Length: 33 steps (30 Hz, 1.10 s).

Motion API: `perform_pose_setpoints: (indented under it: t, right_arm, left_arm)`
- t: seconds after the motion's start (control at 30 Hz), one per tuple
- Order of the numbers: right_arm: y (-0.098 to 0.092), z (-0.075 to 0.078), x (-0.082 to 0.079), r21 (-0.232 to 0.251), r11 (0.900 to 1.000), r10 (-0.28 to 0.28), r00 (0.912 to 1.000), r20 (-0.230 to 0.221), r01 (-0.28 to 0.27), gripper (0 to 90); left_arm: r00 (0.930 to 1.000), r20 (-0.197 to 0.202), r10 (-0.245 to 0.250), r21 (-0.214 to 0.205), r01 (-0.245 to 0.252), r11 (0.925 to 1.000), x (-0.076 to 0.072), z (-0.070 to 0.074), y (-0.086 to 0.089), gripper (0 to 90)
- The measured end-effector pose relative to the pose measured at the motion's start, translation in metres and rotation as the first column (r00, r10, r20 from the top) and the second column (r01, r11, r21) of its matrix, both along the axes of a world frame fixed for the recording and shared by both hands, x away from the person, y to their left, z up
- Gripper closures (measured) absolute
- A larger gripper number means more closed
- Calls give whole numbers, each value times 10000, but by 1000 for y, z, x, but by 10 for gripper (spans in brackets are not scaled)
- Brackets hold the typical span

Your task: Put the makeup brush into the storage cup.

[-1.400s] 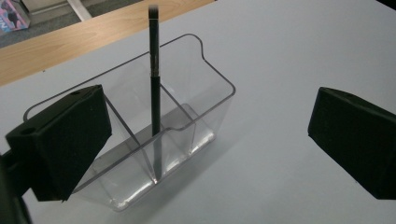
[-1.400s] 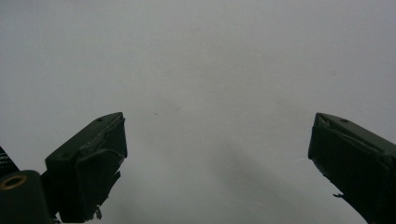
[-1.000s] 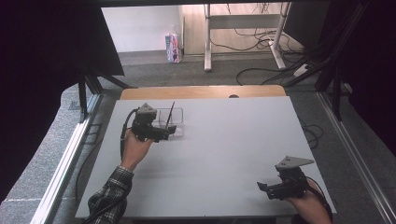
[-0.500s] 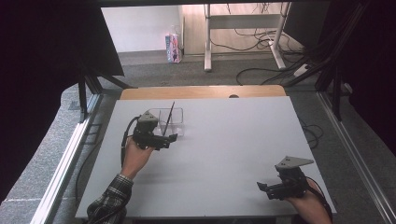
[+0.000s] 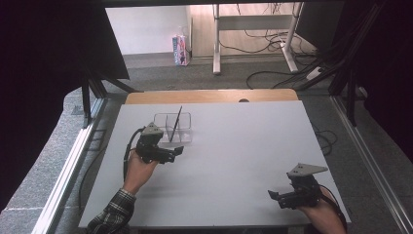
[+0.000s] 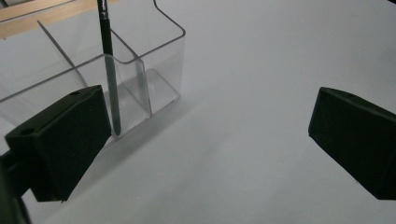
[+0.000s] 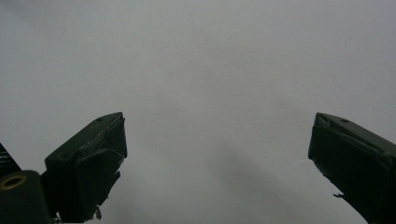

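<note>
Item 1: clear organiser point(image 5: 173, 127), a transparent box with inner dividers, stood on the white surface point(image 5: 234, 161) toward its far left part; chosen as the landmark.

Item 2: black pen point(image 5: 176, 123), leaned upright in a compartment of the organiser, tip down against the bottom, its top tilted toward the far edge. In the left gripper view the pen point(image 6: 108, 70) stood in the compartment nearest the tool, behind the clear wall point(image 6: 140, 70).

Item 3: left tool point(image 5: 176, 151), just in front of the organiser on its near side, jaws set wide with nothing between them, apart from the box. Nothing lay between tool and organiser.

Item 4: right tool point(image 5: 275, 196), well apart from the organiser, at the near right corner of the surface, jaws spread wide and holding nothing, over bare white surface point(image 7: 210, 70).

Item 5: carton point(image 5: 180, 49), on the floor far beyond the organiser, beside desk legs point(image 5: 216, 39) and loose cables point(image 5: 272, 73).
</note>
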State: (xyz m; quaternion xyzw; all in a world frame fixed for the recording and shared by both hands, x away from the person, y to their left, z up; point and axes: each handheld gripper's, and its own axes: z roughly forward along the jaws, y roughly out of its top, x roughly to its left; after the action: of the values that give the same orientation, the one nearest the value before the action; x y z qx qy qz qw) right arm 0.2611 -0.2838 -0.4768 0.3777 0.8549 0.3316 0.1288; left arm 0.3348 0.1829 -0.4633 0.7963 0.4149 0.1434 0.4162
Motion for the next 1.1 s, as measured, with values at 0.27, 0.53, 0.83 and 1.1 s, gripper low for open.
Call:
perform_pose_setpoints:
  t: [0.27, 0.53, 0.83, 1.1]
  right_arm:
    - [0, 0, 0, 100, 9999, -16, 10000, -9, 16, 30]
    - [0, 0, 0, 135, 9999, -2, 10000, -12, 2, 22]
    - [-1, 1, 0, 175, 9998, 36, 10000, 12, -36, 19]
    - [-1, 0, 0, 178, 9998, 46, 10000, -1, -46, 19]
  left_arm:
    - [9999, 34, 97, -144, -96, 9999, -11, 1, 7, 0]
    - [9999, 70, 116, -209, -114, 9997, -21, 3, 11, 0]
    - [9997, 112, 229, -16, -229, 9997, -32, -2, 15, 0]
    - [9996, 180, 204, 82, -206, 9998, -42, -4, 17, 0]
